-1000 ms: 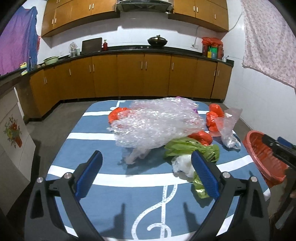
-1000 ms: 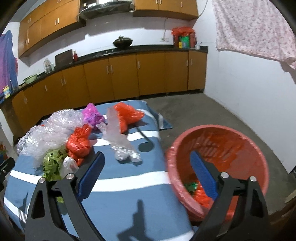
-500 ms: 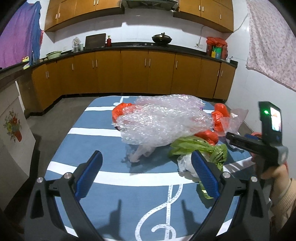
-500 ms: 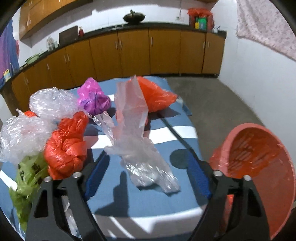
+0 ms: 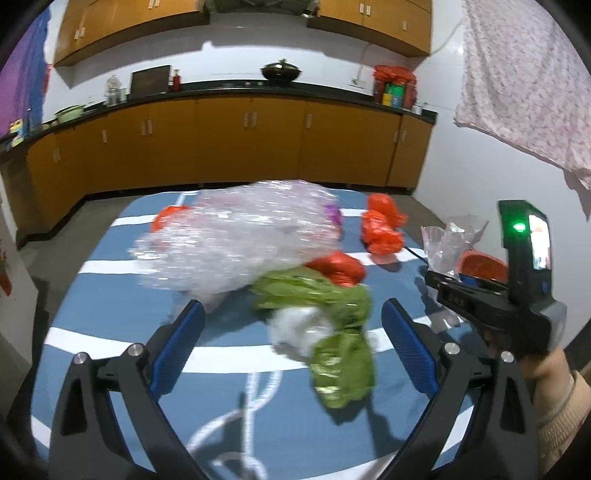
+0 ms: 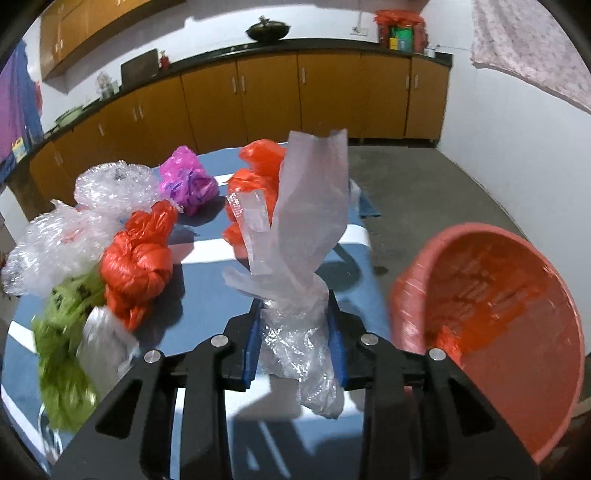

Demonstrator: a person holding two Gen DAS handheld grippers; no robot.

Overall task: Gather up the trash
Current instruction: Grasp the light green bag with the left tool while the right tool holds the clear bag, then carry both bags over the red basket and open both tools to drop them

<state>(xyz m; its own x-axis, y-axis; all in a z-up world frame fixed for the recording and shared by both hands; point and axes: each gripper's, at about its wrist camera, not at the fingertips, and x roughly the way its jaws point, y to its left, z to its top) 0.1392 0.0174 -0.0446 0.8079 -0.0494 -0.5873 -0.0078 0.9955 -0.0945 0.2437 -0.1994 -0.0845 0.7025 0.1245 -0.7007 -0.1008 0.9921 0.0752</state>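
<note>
Orange-brown wooden base cabinets (image 5: 251, 144) run along white walls (image 5: 229, 55) under a dark countertop (image 5: 258, 88), with matching upper cabinets (image 5: 122, 26) above. A black lidded wok (image 5: 281, 70) sits there. A pink floral cloth (image 5: 524, 85) hangs right; the floor (image 6: 424, 192) is grey concrete.

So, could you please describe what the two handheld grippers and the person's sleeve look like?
Both the left gripper and the right gripper have black angular frames with silver bolts and flat blue fingers. The right one carries an upright black unit with a green light and a small lit screen. The sleeve is beige ribbed knit.
</note>
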